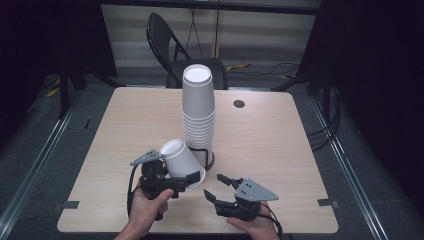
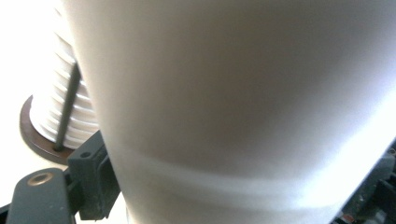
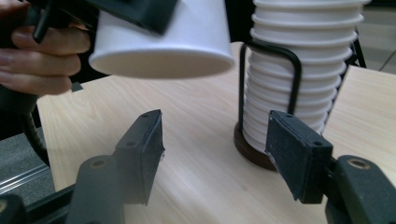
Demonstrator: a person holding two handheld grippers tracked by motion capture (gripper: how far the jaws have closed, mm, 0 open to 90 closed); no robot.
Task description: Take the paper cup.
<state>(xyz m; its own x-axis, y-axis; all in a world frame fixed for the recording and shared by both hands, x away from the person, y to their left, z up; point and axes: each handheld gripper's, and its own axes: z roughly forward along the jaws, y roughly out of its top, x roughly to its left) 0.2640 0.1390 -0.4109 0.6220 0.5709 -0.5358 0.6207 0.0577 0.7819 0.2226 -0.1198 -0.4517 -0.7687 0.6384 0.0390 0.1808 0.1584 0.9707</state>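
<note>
Two hands come in from the bottom edge of the high view, each with a hand-held gripper. On the left, the left hand-held gripper (image 1: pixel 192 181) holds a single white paper cup (image 1: pixel 180 159) by its wall near the rim. The cup is tilted, its closed bottom up and to the left and its open mouth down toward the counter (image 1: pixel 125 130), and it is lifted above the wood. In the left gripper view this cup (image 2: pixel 243 112) sits between the jaws, which close on it. Just to the right of the cup stands a tall stack of white paper cups (image 1: pixel 198 107), upside down on a round dark base with a black wire holder (image 3: pixel 271 79). Further right, the right hand-held gripper (image 1: pixel 216 187) has its jaws wide apart with nothing between them, near the base of the stack. A black folding chair (image 1: pixel 175 50) stands behind the counter.
</note>
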